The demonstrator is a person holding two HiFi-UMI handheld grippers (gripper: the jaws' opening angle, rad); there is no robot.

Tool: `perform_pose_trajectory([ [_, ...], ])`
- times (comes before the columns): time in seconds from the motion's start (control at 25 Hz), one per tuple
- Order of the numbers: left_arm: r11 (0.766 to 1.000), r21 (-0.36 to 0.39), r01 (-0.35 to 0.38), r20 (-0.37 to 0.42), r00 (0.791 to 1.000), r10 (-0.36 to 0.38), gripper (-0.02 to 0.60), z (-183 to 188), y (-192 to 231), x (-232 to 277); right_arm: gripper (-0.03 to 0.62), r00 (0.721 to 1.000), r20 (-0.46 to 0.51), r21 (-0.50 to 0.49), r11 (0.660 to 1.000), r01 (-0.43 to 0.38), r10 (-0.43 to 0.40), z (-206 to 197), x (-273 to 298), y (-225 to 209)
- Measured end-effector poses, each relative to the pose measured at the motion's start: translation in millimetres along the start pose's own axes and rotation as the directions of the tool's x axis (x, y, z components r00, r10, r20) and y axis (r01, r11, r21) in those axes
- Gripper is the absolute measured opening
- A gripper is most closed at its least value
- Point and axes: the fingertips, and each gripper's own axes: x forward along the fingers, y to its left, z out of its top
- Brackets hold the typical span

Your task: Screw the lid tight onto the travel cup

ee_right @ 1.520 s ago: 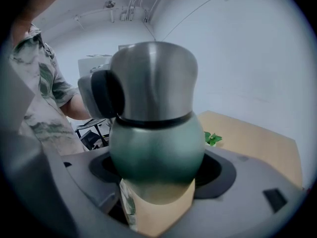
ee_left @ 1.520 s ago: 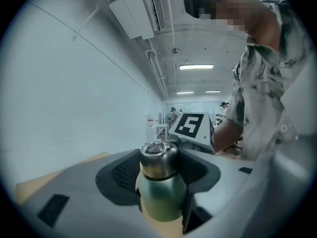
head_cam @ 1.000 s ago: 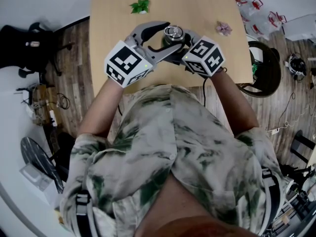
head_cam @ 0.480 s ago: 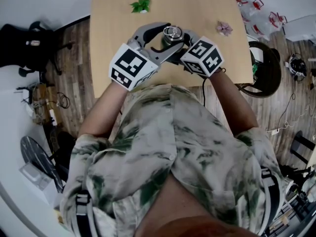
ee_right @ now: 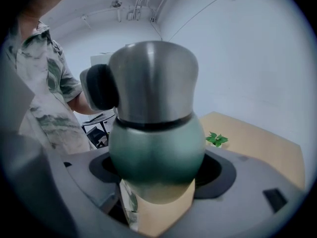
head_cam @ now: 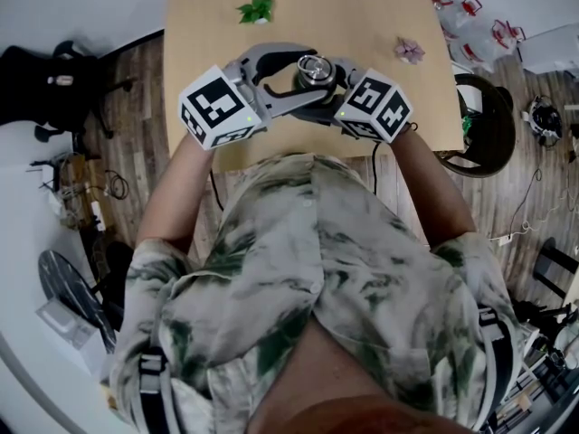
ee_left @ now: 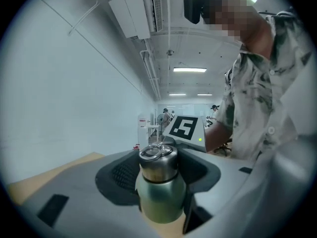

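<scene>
- The travel cup (ee_right: 156, 150) stands upright between the two grippers, over the near part of the wooden surface (head_cam: 362, 7) and close in front of the person's chest. That spot probably lets both forearms brace while twisting.
- The right gripper (ee_right: 156, 177) comes in from the person's right. Its jaws are clenched on the rounded green body just under the shoulder. This looks like the anchoring grip, taking the widest part so the body cannot spin.
- The left gripper (ee_left: 159, 176) reaches in from the opposite side with its jaws grasping the steel lid (ee_left: 158, 157). In the right gripper view one of its dark pads (ee_right: 100, 87) presses against the side of the lid. Taking the lid higher up leaves this hand free to turn it against the fixed body.
- The lid sits square on the neck, its ring handle lying on top and only a thin dark seam showing at the join. My judgement is that the threads are engaged and the final tightening is under way.
- None of the views shows clearly whether the cup's base rests on the surface or is lifted just clear of it.
- A green sprig (head_cam: 257, 10) and a pink trinket (head_cam: 409, 51) lie well apart from the cup at the far side, out of the way of both wrists.
- The risk I see is the smooth steel slipping under the pads, so firm pressure from both jaws matters more than speed.
</scene>
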Motion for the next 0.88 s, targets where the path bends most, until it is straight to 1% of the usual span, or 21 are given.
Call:
perform_pose_trajectory([
  [0.08,1.000,0.001,0.016,-0.002,1.000,-0.016,0.253,-0.9,0.3,0.5,0.397,1.000,-0.004,0.000,1.000,0.001,-0.001,-1.4,-0.1,-0.7],
  [0.2,1.000,-0.005,-0.009,-0.009,1.000,0.009,0.255,-1.5,2.5,0.6,0.397,1.000,-0.007,0.013,1.000,0.019,-0.019,-2.5,0.6,-3.0],
  [0.36,0.993,-0.026,-0.116,-0.027,0.993,0.115,0.256,-3.7,10.0,3.2,0.397,0.998,-0.005,0.051,0.997,0.058,-0.057,-5.5,-0.6,-11.9],
  [0.44,0.984,-0.042,-0.175,-0.032,0.984,0.174,0.259,-3.1,14.3,4.2,0.397,0.997,-0.004,0.064,0.995,0.078,-0.078,-5.9,-2.1,-17.4],
  [0.56,0.965,-0.089,-0.247,-0.035,0.969,0.245,0.259,-3.2,16.7,6.1,0.397,0.995,-0.002,0.079,0.992,0.104,-0.104,-5.5,-3.7,-23.8],
  [0.64,0.954,-0.108,-0.278,-0.037,0.960,0.276,0.259,-4.6,16.9,7.2,0.397,0.993,-0.003,0.080,0.990,0.114,-0.114,-5.0,-2.3,-24.8],
  [0.76,0.941,-0.109,-0.320,-0.039,0.948,0.317,0.259,-6.2,20.1,6.8,0.397,0.992,-0.008,0.085,0.988,0.127,-0.127,-4.8,0.7,-24.5],
  [0.84,0.938,-0.099,-0.331,-0.044,0.943,0.329,0.259,-7.3,21.1,6.5,0.397,0.991,-0.012,0.092,0.987,0.133,-0.132,-4.9,1.6,-25.3],
  [0.88,0.940,-0.093,-0.327,-0.043,0.945,0.324,0.261,-7.7,20.6,6.5,0.397,0.991,-0.013,0.093,0.987,0.132,-0.131,-5.2,1.8,-25.0],
])
